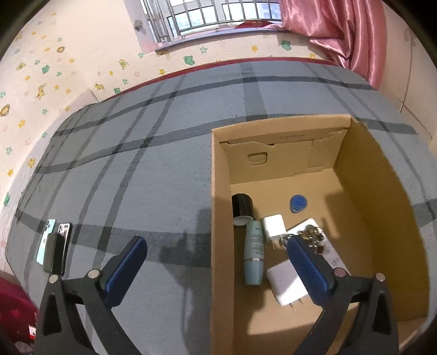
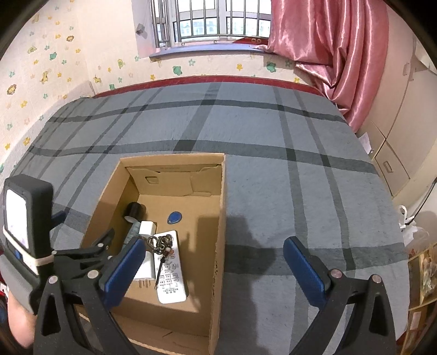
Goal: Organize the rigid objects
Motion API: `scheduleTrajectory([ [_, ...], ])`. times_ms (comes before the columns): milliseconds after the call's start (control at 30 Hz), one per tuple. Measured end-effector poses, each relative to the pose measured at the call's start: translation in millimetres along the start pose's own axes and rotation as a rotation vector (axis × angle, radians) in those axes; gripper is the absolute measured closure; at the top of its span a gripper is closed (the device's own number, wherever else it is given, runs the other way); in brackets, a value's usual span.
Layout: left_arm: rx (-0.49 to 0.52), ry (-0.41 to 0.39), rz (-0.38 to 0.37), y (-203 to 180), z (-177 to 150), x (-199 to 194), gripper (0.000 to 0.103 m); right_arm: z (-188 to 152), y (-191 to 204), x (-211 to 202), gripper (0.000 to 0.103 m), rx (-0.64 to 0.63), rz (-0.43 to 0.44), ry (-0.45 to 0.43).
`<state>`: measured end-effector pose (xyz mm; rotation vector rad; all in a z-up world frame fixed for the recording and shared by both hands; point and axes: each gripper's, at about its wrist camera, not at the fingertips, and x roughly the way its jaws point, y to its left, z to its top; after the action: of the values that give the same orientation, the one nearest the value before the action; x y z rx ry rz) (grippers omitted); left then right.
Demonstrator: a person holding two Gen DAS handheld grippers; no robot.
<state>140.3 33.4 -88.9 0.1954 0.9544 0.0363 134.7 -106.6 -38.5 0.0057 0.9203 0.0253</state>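
An open cardboard box (image 1: 218, 218) (image 2: 221, 218) sits on a grey plaid bed. Inside lie a black cylinder (image 1: 241, 204), a teal bottle (image 1: 254, 254), white chargers (image 1: 286, 284), a blue key fob (image 1: 297, 203) (image 2: 174, 217), a key bunch (image 2: 161, 244) and a white remote (image 2: 170, 278). Two phones (image 1: 54, 251) lie on the bed at left. My left gripper (image 1: 215, 267) is open and empty, straddling the box's left wall. My right gripper (image 2: 214, 267) is open and empty over the box's right wall. The left gripper's body (image 2: 27, 232) shows in the right wrist view.
The bed (image 2: 273, 136) stretches to a wall with star stickers and a barred window (image 2: 204, 21). A pink curtain (image 2: 341, 54) hangs at right. Cabinets (image 2: 396, 136) and shelves (image 2: 420, 273) stand to the right of the bed.
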Motion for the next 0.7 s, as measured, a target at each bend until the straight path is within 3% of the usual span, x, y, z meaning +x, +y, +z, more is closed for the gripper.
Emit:
scheduleTrajectory([
  [433, -0.013, -0.047, 0.027, -11, -15, -82, 0.0, -17, -9, -43, 0.0, -0.015, 0.012, -0.035],
  [700, -0.027, -0.08, -0.03, -19, -35, -133, 0.0, -30, -13, -85, 0.0, -0.041, 0.007, -0.079],
])
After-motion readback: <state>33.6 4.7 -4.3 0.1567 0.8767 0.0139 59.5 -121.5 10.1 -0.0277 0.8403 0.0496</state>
